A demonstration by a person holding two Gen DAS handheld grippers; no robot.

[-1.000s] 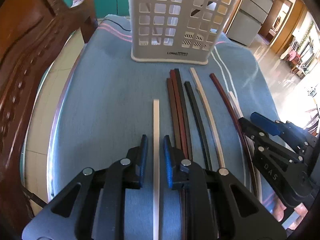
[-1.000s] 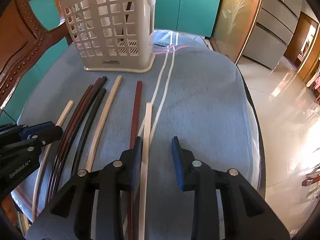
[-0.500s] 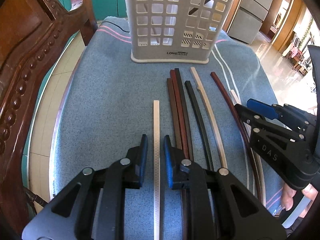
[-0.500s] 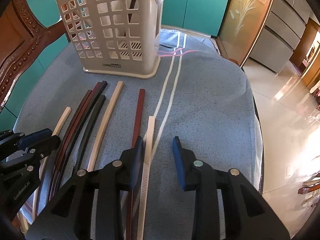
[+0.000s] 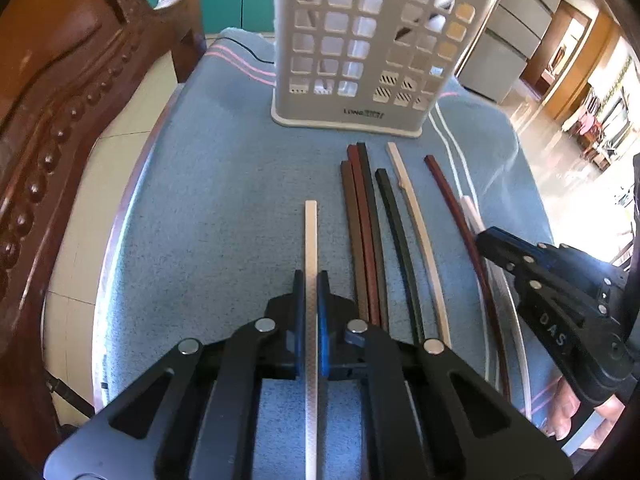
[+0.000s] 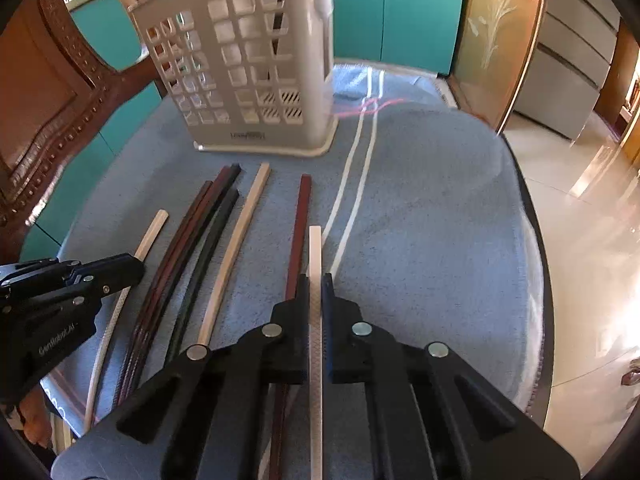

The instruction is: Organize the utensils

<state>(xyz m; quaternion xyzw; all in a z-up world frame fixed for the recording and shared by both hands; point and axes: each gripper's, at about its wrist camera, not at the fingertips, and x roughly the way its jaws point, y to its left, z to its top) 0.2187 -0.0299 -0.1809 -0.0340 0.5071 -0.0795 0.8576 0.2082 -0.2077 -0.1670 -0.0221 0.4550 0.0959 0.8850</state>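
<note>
Several chopsticks lie side by side on a blue cloth [image 5: 208,220] in front of a pale perforated utensil basket [image 5: 360,60] [image 6: 248,60]. My left gripper [image 5: 311,276] [image 6: 132,266] has its jaws closing, pads pressed on the leftmost white chopstick [image 5: 311,232] [image 6: 154,228], which lies flat. My right gripper [image 6: 316,280] [image 5: 486,240] is closing the same way on the rightmost white chopstick [image 6: 315,248] [image 5: 470,210]. Between the two held sticks lie a brown, red and black cluster [image 5: 362,220], a black chopstick [image 5: 394,220], a beige chopstick [image 5: 412,200] and a dark red chopstick [image 5: 452,204] [image 6: 300,220].
A carved wooden chair [image 5: 60,112] stands close on the left of the round table. The table's rim [image 6: 540,280] drops to a shiny tiled floor on the right. Teal cabinet doors [image 6: 400,12] are behind the basket. A person's fingers [image 5: 568,412] show under the right gripper.
Both grippers' jaws have closed from a wide gap onto their white chopsticks. Neither hand has shifted noticeably and the chopsticks lie where they were.
</note>
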